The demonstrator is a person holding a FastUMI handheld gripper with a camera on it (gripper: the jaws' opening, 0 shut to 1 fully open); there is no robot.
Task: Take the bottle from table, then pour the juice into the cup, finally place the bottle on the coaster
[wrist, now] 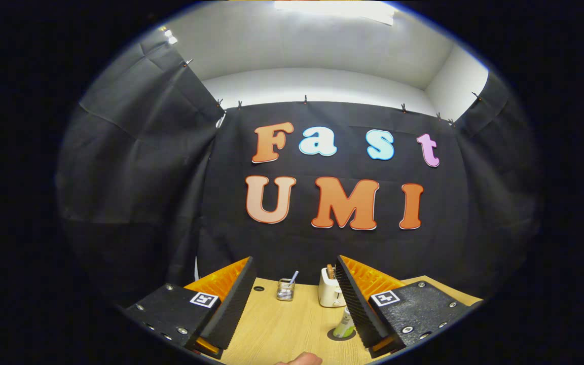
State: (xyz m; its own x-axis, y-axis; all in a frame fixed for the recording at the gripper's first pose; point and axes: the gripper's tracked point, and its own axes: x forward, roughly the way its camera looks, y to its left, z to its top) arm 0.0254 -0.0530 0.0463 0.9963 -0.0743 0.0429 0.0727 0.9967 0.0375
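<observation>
My gripper (295, 263) is open and held above the wooden table (282, 329), with nothing between its fingers. A small bottle (344, 323) with a green and white label stands upright on a dark round coaster (337, 335), close against the inner side of the right finger (355, 304), which hides part of it. Farther back, between the fingers, a small clear cup (285, 290) with a thin light stick in it stands on the table. I cannot tell how full the cup or the bottle is.
A white toaster (329, 290) with something brown in its slot stands at the back of the table, just left of the right finger. A small dark hole (258, 288) marks the tabletop near the left finger. Part of a person's hand (300, 359) shows at the near edge.
</observation>
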